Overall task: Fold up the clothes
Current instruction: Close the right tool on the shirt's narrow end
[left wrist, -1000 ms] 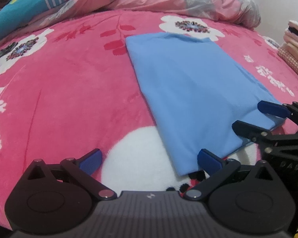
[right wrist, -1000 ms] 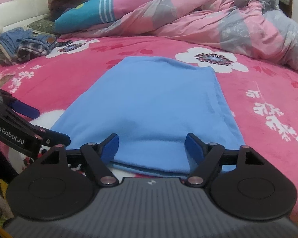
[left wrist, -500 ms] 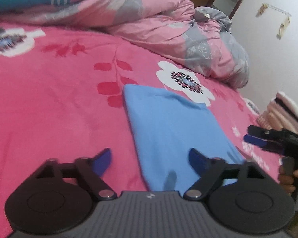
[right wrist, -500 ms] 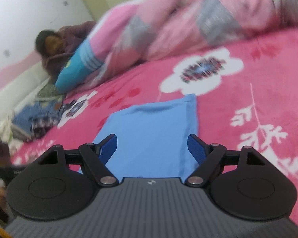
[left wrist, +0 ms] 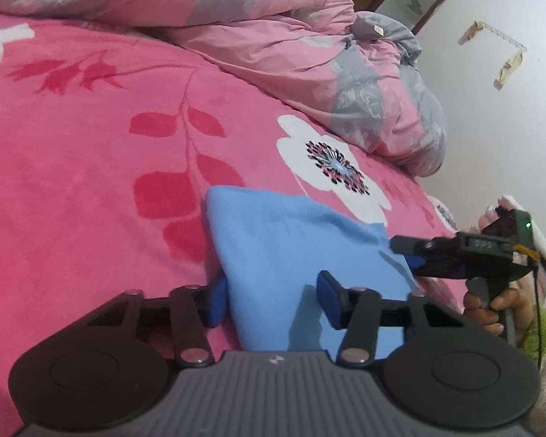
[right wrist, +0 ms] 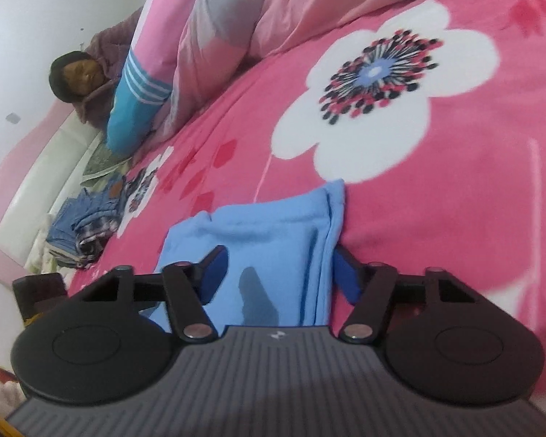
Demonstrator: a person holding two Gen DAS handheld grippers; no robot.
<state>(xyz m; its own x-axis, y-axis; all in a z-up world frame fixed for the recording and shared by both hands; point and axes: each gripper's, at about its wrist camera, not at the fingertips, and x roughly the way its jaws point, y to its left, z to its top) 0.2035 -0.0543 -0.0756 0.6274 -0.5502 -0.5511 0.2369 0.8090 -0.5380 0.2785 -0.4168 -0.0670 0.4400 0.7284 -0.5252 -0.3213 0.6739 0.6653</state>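
Left cam: my left gripper (left wrist: 271,300) is closing with the shirt's (left wrist: 295,255) left edge sitting between the fingers on the pink blanket (left wrist: 91,145), pads not squeezing it yet; the right gripper (left wrist: 411,255) shows at the far edge. Right cam: right gripper (right wrist: 278,273) closing too, straddling the shirt's (right wrist: 273,233) right edge, not pinched yet.

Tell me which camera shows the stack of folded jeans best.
The right wrist view. The folded jeans lie in plain sight at its left edge, on the pink blanket beyond the blue cloth. The left wrist view shows nothing of them; it faces the quilt and wall.
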